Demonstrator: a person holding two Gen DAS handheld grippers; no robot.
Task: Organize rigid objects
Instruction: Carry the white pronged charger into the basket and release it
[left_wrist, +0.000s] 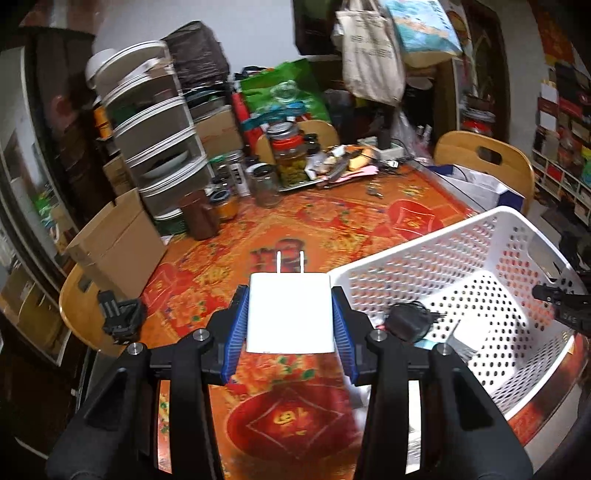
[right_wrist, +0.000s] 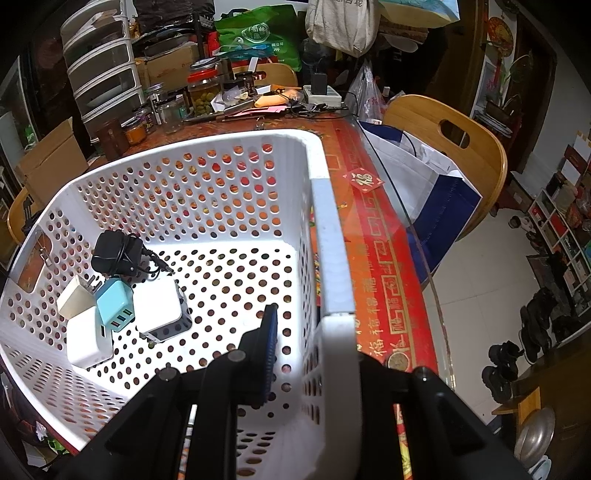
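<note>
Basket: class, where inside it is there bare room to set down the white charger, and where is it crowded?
The basket floor is bare between the left gripper's white charger side pile and the wall clamped by the right gripper. It is crowded in the corner where the black adapter, blue charger and white plugs cluster.

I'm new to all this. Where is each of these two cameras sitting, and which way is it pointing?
Left wrist: rides on the left claw, looking forward across the patterned table; its blue pads clamp a white charger, the white basket to its right.
Right wrist: rides on the right claw, looking down into the basket; the claw straddles its wall.
Shared: basket, the black adapter inside, jars, wooden chairs.
</note>
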